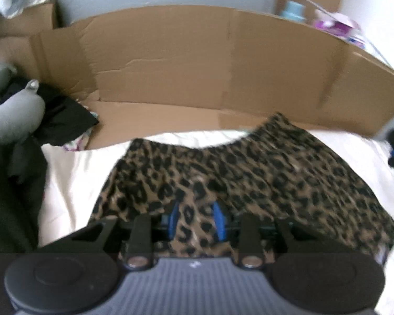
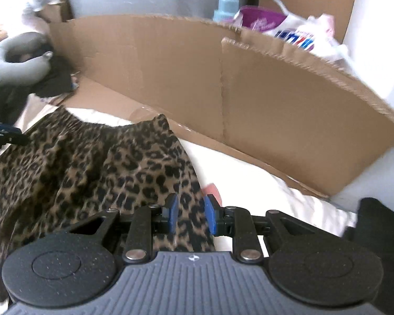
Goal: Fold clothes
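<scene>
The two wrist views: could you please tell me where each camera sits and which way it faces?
Left wrist: sits on the left gripper, looking forward over the leopard-print garment toward the cardboard wall; its own jaws pinch the near hem, and the right gripper's dark edge shows far right.
Right wrist: sits on the right gripper, facing the same wall from further right; its jaws clamp the garment's right hem.
Shared: garment, cardboard, grey neck pillow, white bedding.
</scene>
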Available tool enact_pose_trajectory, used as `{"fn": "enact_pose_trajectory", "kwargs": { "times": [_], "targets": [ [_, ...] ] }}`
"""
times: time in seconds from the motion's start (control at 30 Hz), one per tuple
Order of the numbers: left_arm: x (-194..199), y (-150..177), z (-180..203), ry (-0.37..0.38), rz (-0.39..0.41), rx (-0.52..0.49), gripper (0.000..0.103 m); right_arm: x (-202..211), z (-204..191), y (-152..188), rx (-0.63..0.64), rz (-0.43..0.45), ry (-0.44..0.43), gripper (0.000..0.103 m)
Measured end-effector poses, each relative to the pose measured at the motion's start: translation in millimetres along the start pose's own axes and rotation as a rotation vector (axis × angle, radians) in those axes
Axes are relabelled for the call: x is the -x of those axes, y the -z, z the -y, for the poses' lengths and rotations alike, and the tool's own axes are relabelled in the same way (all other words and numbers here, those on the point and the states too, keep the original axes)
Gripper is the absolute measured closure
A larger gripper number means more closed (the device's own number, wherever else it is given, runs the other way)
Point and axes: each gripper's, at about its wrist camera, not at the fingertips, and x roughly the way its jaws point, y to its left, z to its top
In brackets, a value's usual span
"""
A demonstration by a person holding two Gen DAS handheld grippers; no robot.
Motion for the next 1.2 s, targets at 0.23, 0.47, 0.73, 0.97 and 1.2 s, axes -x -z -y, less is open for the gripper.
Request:
{"fn": "enact_pose_trajectory", "kwargs": {
  "times": [0.23,0.47,0.73,0.97,1.2],
  "targets": [
    [30.6,34.0,14.2,0.058,-0.009,0.003,0.072,55.1,6.8,23.7,0.01,0.049,-0.012,0.074],
    [48.4,68.7,25.5,0.086,-0.017,0.009,0.072,68.9,2.3,59.1,-0.011,0.075,0.055,0.069],
    [66.6,107.5,39.7,0.124,-0.026,0.017,0.072,59.7,-23.7,101.3,0.025,-0.01,0.056,0.069],
    [62.3,134.8,65.3,0.201,-0.048,-0.01,0.072,45.5,-38.1,121.1,0.063,-0.034,0.092,0.068],
    [46.4,163.6,89.2,0.263,-0.094,-0.054,0.072,30.2,-31.3,136.3,0.049,-0.075,0.117,0.067]
  ]
}}
